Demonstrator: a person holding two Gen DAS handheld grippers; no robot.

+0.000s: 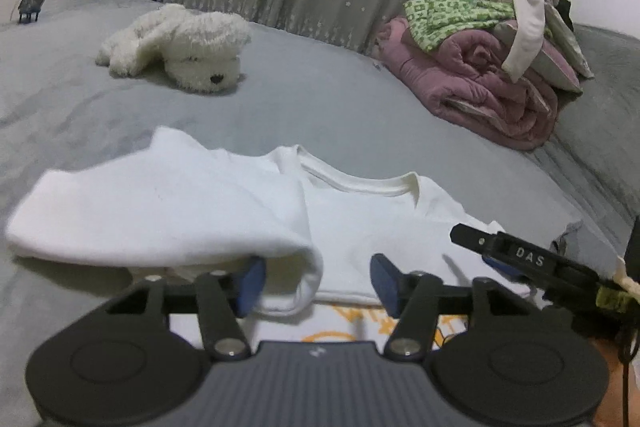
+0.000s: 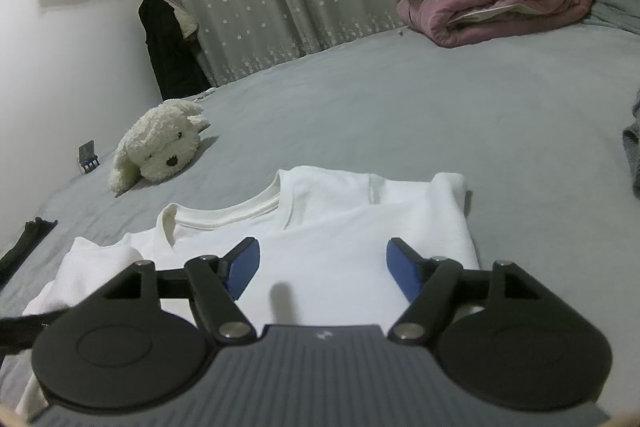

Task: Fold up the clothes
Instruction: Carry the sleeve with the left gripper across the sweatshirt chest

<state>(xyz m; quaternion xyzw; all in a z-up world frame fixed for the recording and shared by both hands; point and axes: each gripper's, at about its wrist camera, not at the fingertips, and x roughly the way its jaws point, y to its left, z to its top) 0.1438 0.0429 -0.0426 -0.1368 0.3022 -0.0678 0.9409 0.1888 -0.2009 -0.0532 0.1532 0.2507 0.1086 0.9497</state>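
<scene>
On the grey bed point(image 2: 400, 115) the white cotton T-shirt point(image 2: 340, 227) lies collar-away under both spread, empty jaws, its unfolded sleeve side just ahead of the left gripper point(image 1: 316, 281), nearer than the right gripper point(image 2: 322, 269).

Each gripper, the left gripper point(image 1: 318, 281) and the right gripper point(image 2: 322, 269), has a ribbed grey body with a small pale logo, two round black discs beside it, black linkage arms on silver screws, and blue pads point(image 2: 242, 269). The right one's finger reads "DAS".
</scene>
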